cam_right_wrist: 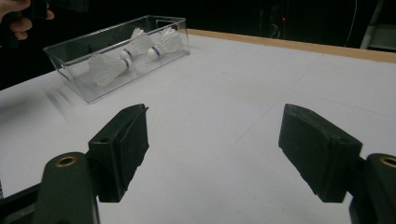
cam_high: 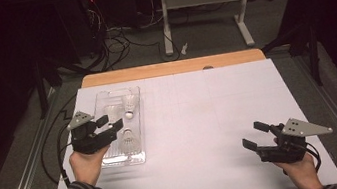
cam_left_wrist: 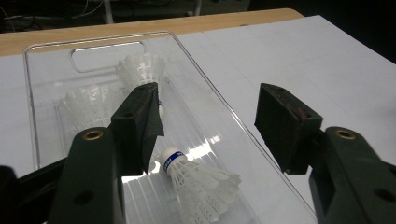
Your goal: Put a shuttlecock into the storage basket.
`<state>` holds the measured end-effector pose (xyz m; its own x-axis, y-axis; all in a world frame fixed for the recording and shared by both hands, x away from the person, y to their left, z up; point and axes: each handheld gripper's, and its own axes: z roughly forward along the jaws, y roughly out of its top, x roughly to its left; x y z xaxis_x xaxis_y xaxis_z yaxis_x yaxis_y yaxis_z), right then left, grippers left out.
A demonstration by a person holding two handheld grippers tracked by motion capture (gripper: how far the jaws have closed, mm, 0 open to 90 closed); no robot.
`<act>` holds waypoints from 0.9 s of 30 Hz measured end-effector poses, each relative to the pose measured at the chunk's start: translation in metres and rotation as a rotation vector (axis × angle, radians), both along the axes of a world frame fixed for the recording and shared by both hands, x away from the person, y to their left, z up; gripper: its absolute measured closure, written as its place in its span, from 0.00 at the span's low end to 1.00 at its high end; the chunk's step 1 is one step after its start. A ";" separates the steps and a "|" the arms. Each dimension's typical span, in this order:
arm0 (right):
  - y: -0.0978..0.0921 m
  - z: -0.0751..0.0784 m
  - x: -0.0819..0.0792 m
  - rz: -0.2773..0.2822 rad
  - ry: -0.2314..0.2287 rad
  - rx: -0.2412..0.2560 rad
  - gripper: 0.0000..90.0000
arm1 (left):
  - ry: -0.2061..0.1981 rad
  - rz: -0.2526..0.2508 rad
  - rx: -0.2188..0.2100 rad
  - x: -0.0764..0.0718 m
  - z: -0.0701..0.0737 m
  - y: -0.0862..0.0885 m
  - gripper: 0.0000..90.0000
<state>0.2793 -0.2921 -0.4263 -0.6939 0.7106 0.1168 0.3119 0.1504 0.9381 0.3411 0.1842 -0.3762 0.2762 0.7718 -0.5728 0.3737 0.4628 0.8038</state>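
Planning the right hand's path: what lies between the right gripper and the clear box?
Bare white table from right gripper to clear box, per right gripper view.

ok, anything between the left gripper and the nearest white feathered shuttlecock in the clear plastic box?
Nothing visible. The left gripper hangs open above the open-topped clear plastic box, and the nearest white feathered shuttlecock lies exposed below its jaws; the box's right wall runs close beside it.

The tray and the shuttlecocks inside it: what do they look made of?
The tray looks like clear, glossy hard plastic: the white surface shows through its walls, and its floor glints. The shuttlecocks have white translucent skirts, feather or synthetic, which I cannot tell, and rounded white heads with a blue band, possibly cork or foam.
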 end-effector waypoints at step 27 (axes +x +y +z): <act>0.000 0.000 0.000 0.002 0.000 0.002 0.28 | -0.033 -0.076 -0.014 -0.031 0.003 -0.007 0.42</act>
<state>0.2792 -0.2919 -0.4263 -0.6952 0.7089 0.1187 0.3119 0.1488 0.9384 0.3104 0.1773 -0.3735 0.3526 0.7396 -0.5733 0.3817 0.4457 0.8097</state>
